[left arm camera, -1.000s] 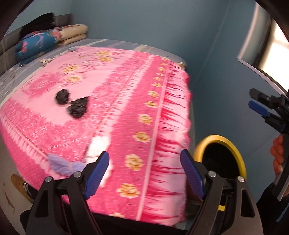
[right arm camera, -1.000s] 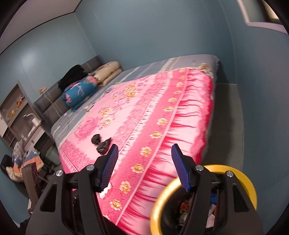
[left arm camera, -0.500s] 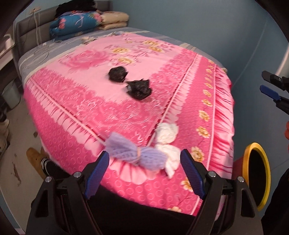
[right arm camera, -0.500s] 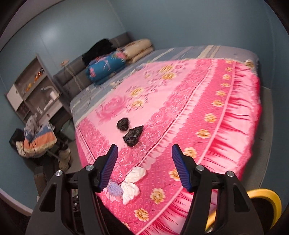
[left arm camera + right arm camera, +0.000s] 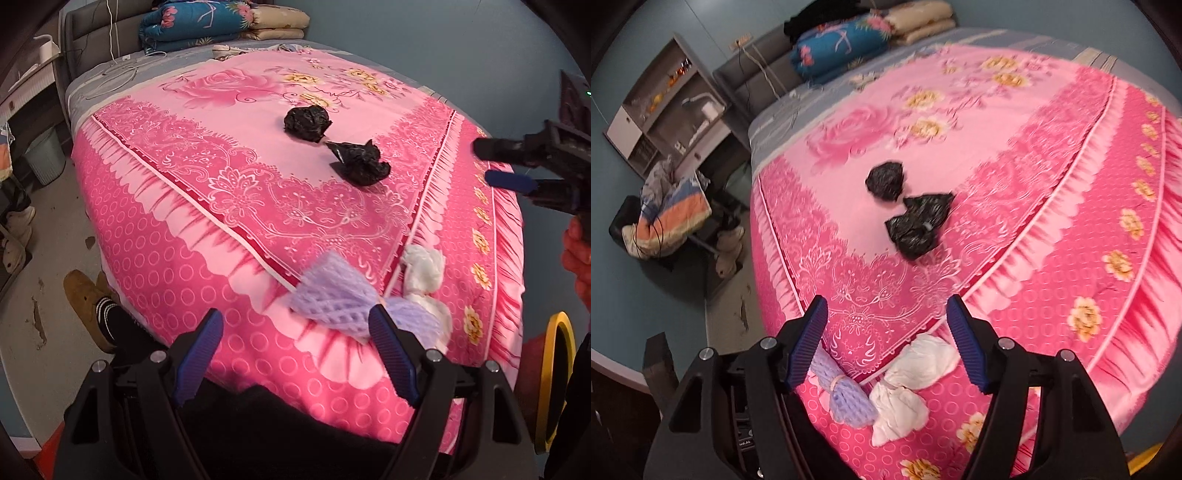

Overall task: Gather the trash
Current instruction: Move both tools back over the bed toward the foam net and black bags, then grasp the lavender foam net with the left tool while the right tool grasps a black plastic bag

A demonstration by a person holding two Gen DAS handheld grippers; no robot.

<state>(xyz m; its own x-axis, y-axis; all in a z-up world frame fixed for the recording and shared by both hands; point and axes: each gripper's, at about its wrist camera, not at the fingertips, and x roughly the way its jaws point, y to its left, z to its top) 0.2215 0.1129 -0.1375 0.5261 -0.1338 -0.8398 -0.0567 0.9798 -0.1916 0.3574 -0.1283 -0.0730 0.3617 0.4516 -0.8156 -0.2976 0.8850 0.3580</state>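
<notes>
Left wrist: left hand-held gripper [image 5: 295,343] hung over the near edge of the bed [image 5: 184,236], jaws apart, nothing between them. Purple foam net [image 5: 340,295] lay just past the right finger, white crumpled tissue [image 5: 424,269] touching it. Two black crumpled bags [image 5: 332,144] sat mid-bed, close together. Yellow-rimmed bin [image 5: 559,376] stood on the floor at right. Right hand-held gripper [image 5: 491,166] was over the bed's right side.

Right wrist: right hand-held gripper [image 5: 888,328] had jaws opening, empty. Foam net [image 5: 846,395] and tissue [image 5: 912,384] lay below them; black bags [image 5: 905,206] further up the bed [image 5: 1071,221].
</notes>
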